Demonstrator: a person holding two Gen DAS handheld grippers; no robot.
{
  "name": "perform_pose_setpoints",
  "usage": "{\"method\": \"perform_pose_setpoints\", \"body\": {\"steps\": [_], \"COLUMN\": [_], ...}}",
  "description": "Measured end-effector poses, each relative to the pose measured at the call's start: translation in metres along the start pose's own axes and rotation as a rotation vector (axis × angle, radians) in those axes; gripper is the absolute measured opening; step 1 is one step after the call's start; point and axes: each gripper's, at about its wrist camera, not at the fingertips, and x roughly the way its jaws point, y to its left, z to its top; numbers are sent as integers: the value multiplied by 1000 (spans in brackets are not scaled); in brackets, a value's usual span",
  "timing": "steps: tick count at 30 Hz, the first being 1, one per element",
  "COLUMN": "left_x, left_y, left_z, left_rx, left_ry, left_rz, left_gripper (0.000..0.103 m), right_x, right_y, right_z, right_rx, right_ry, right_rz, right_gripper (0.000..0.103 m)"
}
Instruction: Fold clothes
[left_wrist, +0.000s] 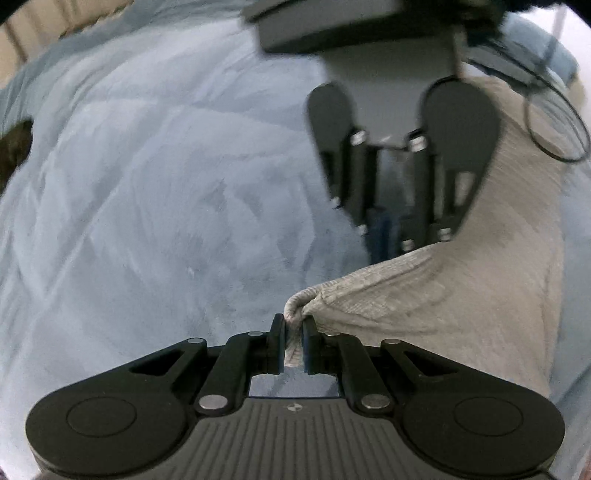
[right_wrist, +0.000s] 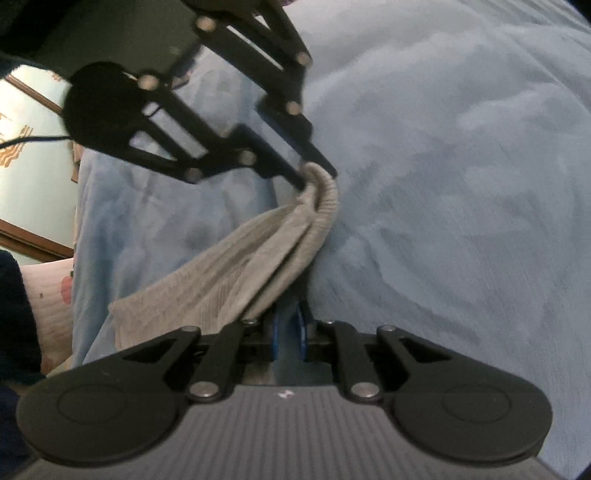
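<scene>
Above a pale blue blanket (left_wrist: 147, 206), a grey ribbed garment (left_wrist: 443, 302) is being held up between two grippers.

Nearest in the left wrist view, a bunched corner of the garment is being pinched by the left gripper (left_wrist: 294, 338), its jaws narrowed onto the cloth. Farther off, the right gripper (right_wrist: 289, 334) is being seen with jaws narrow, the cloth passing by them; whether cloth is being gripped cannot be told. No writing is readable, and no containers are being shown.

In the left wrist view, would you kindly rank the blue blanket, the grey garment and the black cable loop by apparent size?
1. blue blanket, filling most of the frame.
2. grey garment, pinched by the left gripper.
3. black cable loop, smallest, though it lies farther away.
</scene>
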Motion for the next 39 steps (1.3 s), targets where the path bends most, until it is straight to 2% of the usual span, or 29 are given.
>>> {"method": "perform_pose_setpoints", "body": {"steps": [5, 7, 8, 10, 13, 17, 20, 21, 23, 26, 29, 30, 33, 37, 39], "left_x": [24, 27, 27, 21, 6, -22, -42, -42, -40, -15, 8, 9, 1, -8, -12], "left_y": [21, 29, 33, 38, 38, 27, 7, -2, -23, -48, -59, -61, -62, -62, -63], "left_z": [4, 6, 6, 6, 1, -7, -9, -9, -7, -6, -9, -9, -11, -15, -15], "left_rx": [-113, -151, -165, -185, -190, -205, -249, -256, -267, -279, -294, -308, -321, -366, -353], "left_ry": [40, 57, 62, 62, 50, 3, -67, -79, -95, -78, -54, -60, -88, -90, -82], "left_rz": [-56, -81, -91, -85, -28, 73, 69, 46, -9, -29, 18, 27, 36, 35, 48], "left_gripper": [11, 19, 21, 33, 40, 36, 27, 22, 21, 21, 20, 20, 20, 20, 20], "right_x": [-22, -38, -47, -71, -104, -131, -122, -119, -113, -103, -94, -91, -90, -93, -94], "right_y": [-15, -19, -20, -21, -21, -5, 10, 15, 25, 40, 55, 61, 61, 56, 53], "right_z": [-15, -23, -27, -34, -52, -83, -90, -92, -97, -104, -112, -114, -117, -120, -121], "right_rx": [20, 42, 56, 96, 183, 310, 327, 332, 343, 359, 375, 381, 290, 123, 39], "right_ry": [16, -7, -27, -88, -195, -322, -338, -343, -354, -370, -387, -392, -343, -249, -201], "right_rz": [-30, -70, -93, -159, -285, -409, -438, -447, -467, -495, -524, -534, -555, -578, -588], "right_gripper": [10, 10, 12, 16, 17, 17, 17, 17, 17, 17, 17, 20, 32, 35, 36]}}
